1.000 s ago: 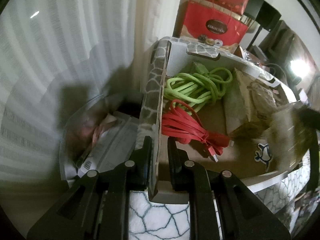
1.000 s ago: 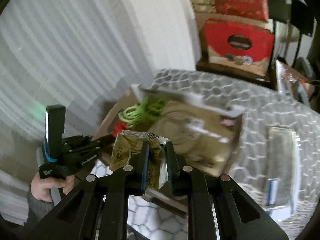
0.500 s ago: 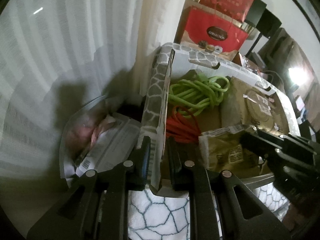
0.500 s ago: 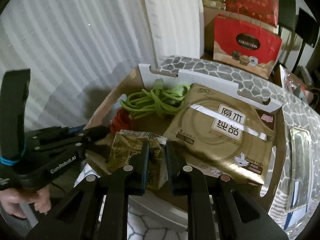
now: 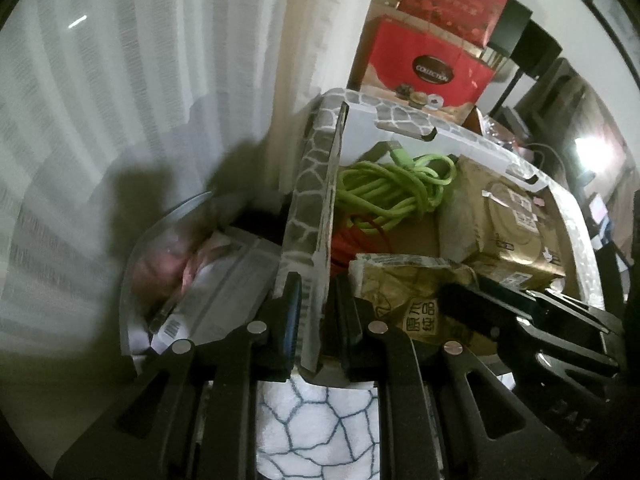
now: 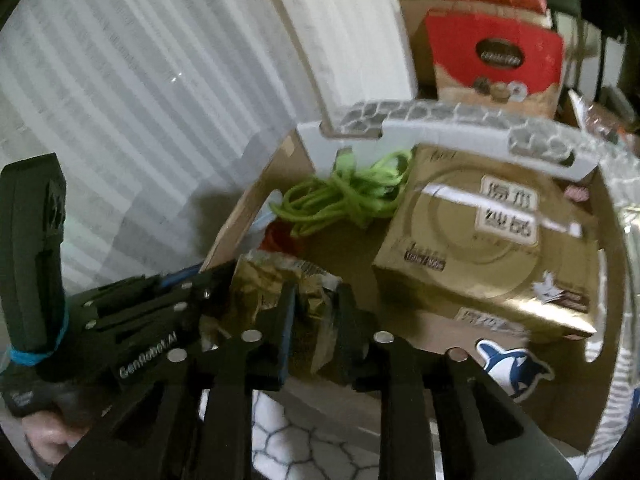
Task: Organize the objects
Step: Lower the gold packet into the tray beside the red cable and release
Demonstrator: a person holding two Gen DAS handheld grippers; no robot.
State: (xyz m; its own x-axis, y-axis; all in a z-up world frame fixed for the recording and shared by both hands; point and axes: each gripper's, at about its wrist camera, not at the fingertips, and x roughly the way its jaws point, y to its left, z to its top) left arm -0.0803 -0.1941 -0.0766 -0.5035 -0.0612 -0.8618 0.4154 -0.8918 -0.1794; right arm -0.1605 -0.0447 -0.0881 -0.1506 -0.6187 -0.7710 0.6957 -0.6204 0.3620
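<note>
An open cardboard box (image 6: 440, 128) with a stone-pattern outside holds a green cable (image 5: 392, 192), a red cable (image 5: 352, 240) and a large gold tissue pack (image 6: 488, 240). My left gripper (image 5: 316, 312) is shut on the box's left wall (image 5: 316, 208). A small crumpled gold pack (image 6: 280, 276) rests low in the box's near corner. My right gripper (image 6: 316, 304) straddles it, its jaws opening, with a gap beside the left pad. In the left wrist view the small pack (image 5: 400, 292) lies just ahead of the right gripper's fingers (image 5: 480, 304).
A clear bowl (image 5: 168, 240) with papers sits left of the box, against the white curtain (image 5: 120, 100). Red gift bags (image 5: 428, 68) stand behind the box. A white cloth with hexagon lines (image 5: 316, 420) covers the table under the box.
My right gripper came down into the box with the small gold pack, and its jaws have spread apart. The left gripper kept its hold on the box wall.
</note>
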